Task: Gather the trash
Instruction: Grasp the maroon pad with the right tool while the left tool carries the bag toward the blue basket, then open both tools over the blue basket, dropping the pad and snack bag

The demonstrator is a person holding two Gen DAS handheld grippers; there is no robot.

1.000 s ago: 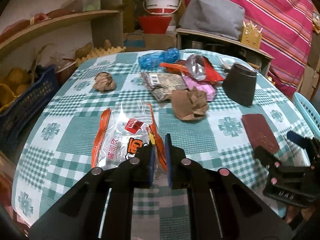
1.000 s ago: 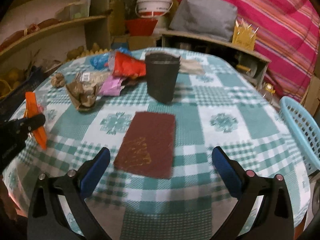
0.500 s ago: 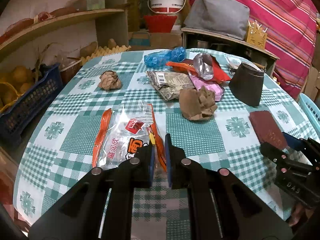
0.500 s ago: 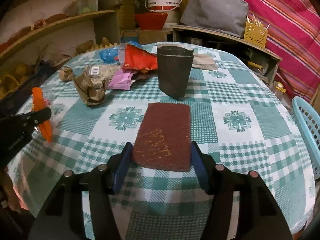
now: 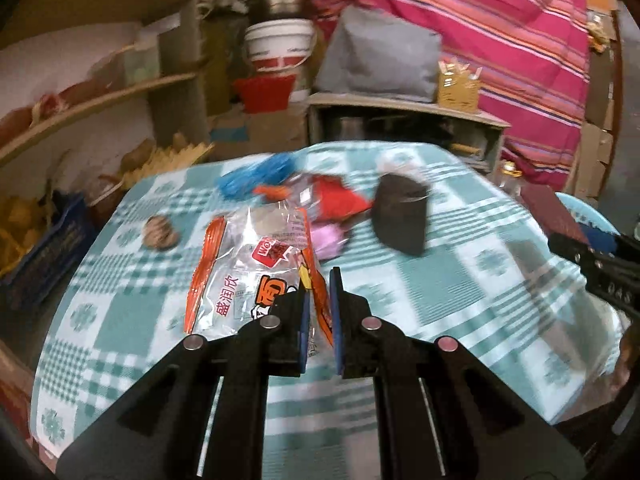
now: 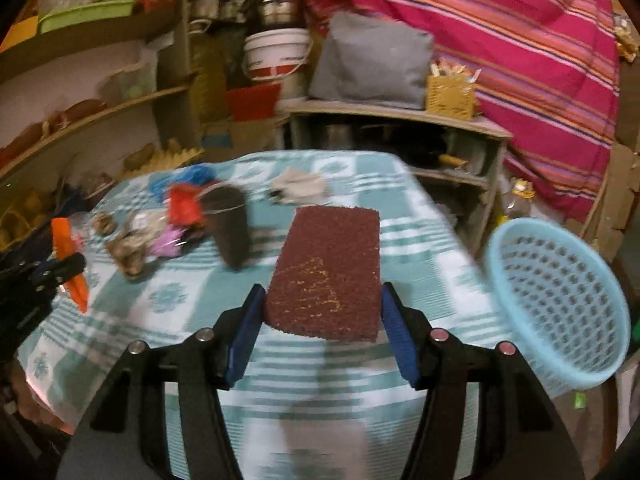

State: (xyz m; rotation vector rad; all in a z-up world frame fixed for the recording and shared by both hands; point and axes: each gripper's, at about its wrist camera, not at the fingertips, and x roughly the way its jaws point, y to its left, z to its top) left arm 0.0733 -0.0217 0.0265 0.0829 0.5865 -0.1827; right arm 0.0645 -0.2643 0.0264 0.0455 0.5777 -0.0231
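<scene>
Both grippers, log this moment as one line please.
left gripper: shut on wrapper | right gripper: shut on scouring pad | basket: at right, beside table

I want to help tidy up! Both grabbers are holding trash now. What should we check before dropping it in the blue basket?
1. Right gripper shut on the dark red scrub pad: ok, a finger presses on each side.
2. Left gripper shut on the clear noodle wrapper: ok, though it pinches only the orange edge.
3. Pad lifted off the checked tablecloth: ok, it looks raised.
4. Blue basket open and within sight: ok, beside the table on the right.
5. Basket has room inside: ok, no trash shows in it.
6. Wrapper will not slip on the way: cannot tell, the picture is blurred.
</scene>
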